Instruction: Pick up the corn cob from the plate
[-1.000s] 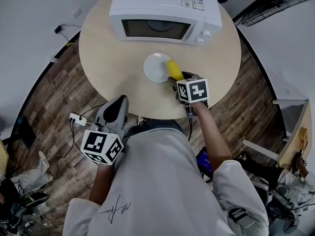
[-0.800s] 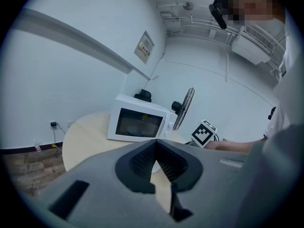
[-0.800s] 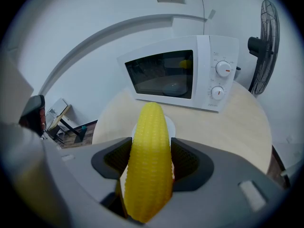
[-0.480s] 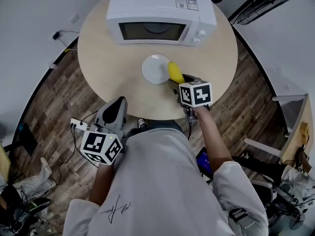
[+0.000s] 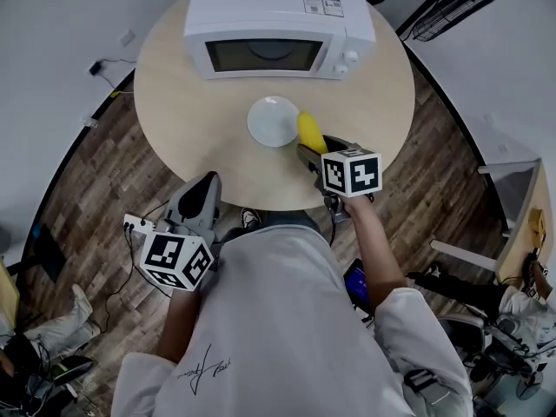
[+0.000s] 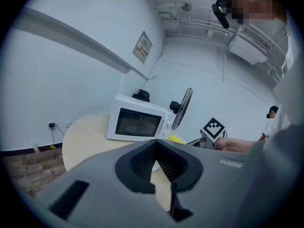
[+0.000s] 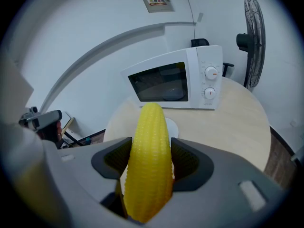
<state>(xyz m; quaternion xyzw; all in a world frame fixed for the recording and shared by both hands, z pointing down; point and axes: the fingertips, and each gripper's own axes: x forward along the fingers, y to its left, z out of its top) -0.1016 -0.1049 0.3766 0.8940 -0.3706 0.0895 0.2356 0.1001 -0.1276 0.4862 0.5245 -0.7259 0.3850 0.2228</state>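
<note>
Right gripper clamped on corn cob near mid-length. Cob beside plate rim, above table. Cob likely stiff, light, ribbed; middle hold suits. Left gripper closed, empty, off table.

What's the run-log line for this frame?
right gripper: shut on corn cob | plate: empty | left gripper: shut, empty, off table

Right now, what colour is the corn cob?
Yellow corn cob; clearest in right gripper view.
</note>
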